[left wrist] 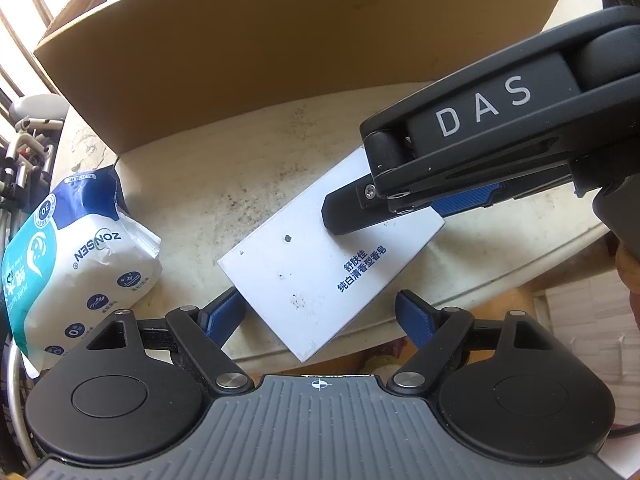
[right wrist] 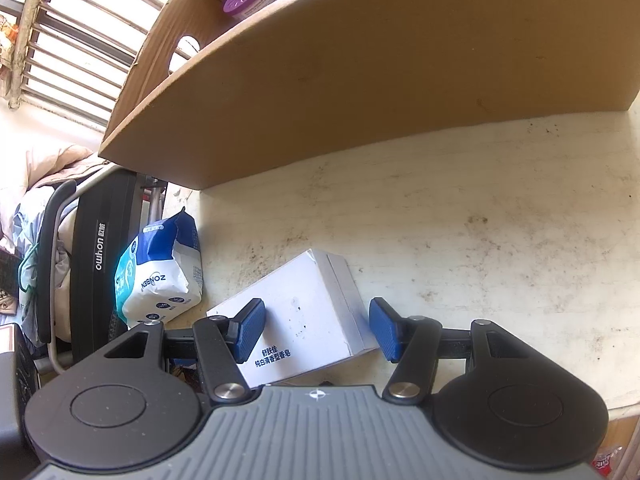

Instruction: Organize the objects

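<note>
Trouble, as I judge it, sits at the desk (right wrist: 500, 208) edge: the white soap box (left wrist: 320, 276) lies flat near that front edge, one corner jutting over it, so a sideways nudge from either gripper could push it off to the floor. My right gripper (right wrist: 316, 328) straddles the box, one blue pad over its top face near the left edge and the other just off its right side; I see a gap on the right, so I read it as parted around the box rather than clamped, and a squeeze from this skewed stance could pinch only a corner and spin the box. My left gripper (left wrist: 320, 316) is spread wide and holds nothing, its pads either side of the overhanging corner. The box's long axis runs diagonally in the left view, from that near corner up and right toward the cardboard box (left wrist: 280, 60) behind it. The wipes pack (left wrist: 80, 264) lies well apart at the left.
</note>
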Tool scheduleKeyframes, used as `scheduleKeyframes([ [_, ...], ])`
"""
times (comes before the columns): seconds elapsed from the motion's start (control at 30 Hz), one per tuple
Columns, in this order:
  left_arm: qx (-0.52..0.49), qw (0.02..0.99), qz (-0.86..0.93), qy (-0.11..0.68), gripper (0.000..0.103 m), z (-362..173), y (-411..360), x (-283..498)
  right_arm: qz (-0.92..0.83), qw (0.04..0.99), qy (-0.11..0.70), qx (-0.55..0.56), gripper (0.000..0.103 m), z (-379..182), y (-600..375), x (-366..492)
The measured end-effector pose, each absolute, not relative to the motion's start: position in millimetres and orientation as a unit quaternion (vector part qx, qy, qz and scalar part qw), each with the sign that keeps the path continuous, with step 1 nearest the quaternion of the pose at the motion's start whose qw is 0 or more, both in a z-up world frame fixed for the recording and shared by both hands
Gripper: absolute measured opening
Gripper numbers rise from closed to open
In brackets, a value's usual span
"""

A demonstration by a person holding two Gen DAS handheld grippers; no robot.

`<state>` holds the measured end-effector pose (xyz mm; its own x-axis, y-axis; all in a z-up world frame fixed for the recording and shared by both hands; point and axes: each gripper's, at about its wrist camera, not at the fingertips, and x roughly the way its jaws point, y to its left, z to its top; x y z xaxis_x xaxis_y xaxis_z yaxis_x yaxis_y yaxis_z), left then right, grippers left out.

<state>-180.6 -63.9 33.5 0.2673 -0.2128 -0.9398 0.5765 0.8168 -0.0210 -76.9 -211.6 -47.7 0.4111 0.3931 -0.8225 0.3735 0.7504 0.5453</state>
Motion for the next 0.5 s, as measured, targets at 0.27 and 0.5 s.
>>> scheduleKeyframes([
  [0.27, 0.165, 0.782, -0.248, 0.547, 0.082, 27.6, -73.5, -192.7, 0.01, 0.763, 0.545, 0.349, 0.062, -47.4, -210.5, -75.2],
  [0.5, 0.163, 0.787, -0.242, 0.543, 0.079, 22.6, -81.7, -203.3, 0.011, 0.763, 0.544, 0.349, 0.062, -47.5, -211.0, -74.5],
])
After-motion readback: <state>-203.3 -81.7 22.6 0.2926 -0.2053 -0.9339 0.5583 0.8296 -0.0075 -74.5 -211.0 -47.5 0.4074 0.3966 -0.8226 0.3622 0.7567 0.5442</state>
